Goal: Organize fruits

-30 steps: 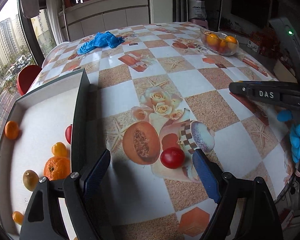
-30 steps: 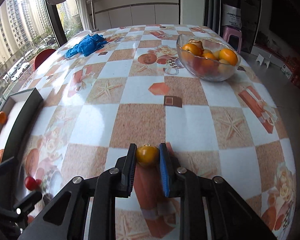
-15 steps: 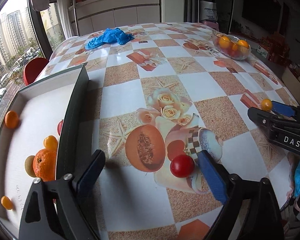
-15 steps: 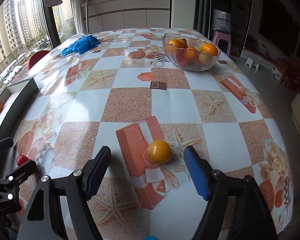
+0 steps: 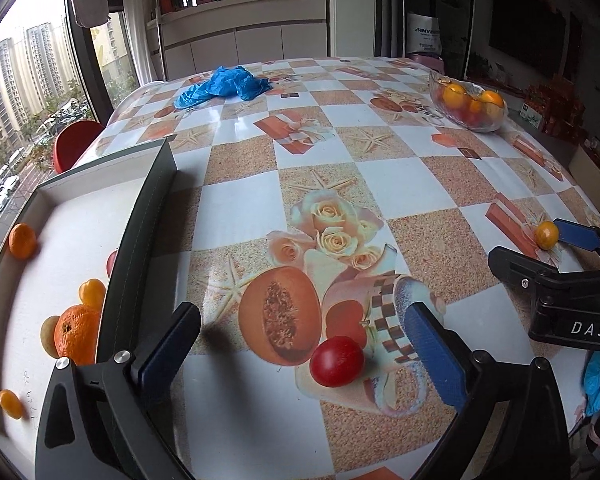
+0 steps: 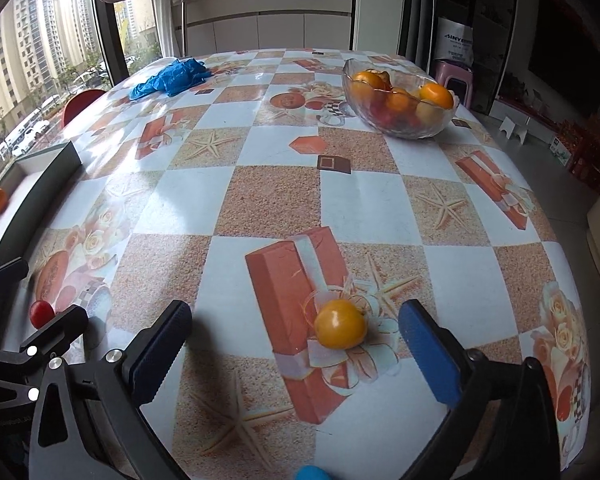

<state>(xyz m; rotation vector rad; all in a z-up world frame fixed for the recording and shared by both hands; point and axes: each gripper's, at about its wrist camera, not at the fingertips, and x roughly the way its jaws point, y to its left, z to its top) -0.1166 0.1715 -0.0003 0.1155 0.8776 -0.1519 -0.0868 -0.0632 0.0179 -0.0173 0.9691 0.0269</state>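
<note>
A red tomato [image 5: 337,361] lies on the tablecloth between the fingers of my left gripper [image 5: 300,318]. Its jaws are opening and neither pad touches the tomato. A yellow-orange tomato [image 6: 341,324] rests on the cloth between the fingers of my right gripper [image 6: 294,314], whose jaws are also opening, clear of the fruit on both sides. A dark-walled tray [image 5: 140,248] with a white floor stands at the left and holds an orange [image 5: 78,334] and several small fruits. A glass bowl [image 6: 400,98] of oranges and other fruit sits at the far right.
A crumpled blue cloth [image 5: 224,86] lies at the table's far side. A red chair [image 5: 76,144] stands beyond the left edge. A blue-gloved hand [image 5: 596,380] shows low on the right. The table's right edge drops off near the right gripper.
My right gripper let go of the yellow-orange tomato, which now lies on the cloth between wide jaws. My left jaws spread a little wider around the red tomato.
</note>
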